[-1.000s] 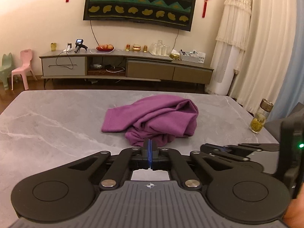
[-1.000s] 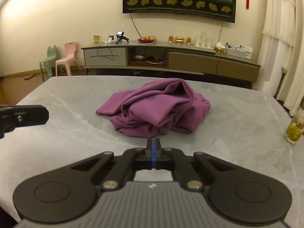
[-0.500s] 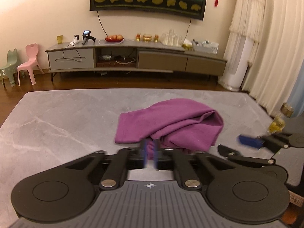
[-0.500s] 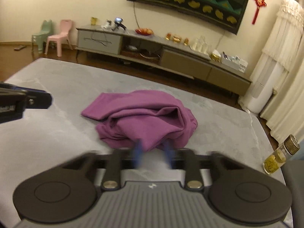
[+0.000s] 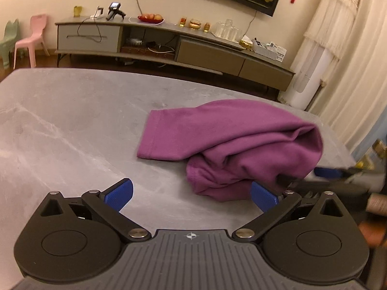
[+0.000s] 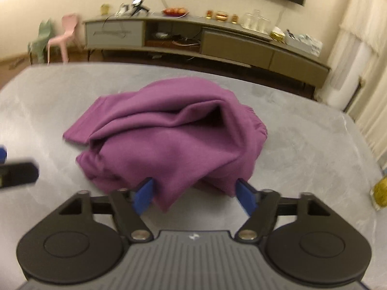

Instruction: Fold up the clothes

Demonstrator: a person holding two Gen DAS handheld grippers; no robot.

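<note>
Right wrist: purple garment (image 6: 169, 135) between spread tongs (image 6: 194, 197).

One purple garment (image 5: 232, 145) lies crumpled on one grey worktop (image 5: 72, 125). Two tools are in view: the left tool (image 5: 191, 194) and the right tool (image 6: 194, 193), each with two blue pads. Behind the worktop stand two small chairs, one pink chair (image 5: 31, 38) and one green chair (image 5: 8, 41), and one long cabinet (image 5: 169, 46). One red plate of fruit (image 5: 150, 18) sits on it.
</note>
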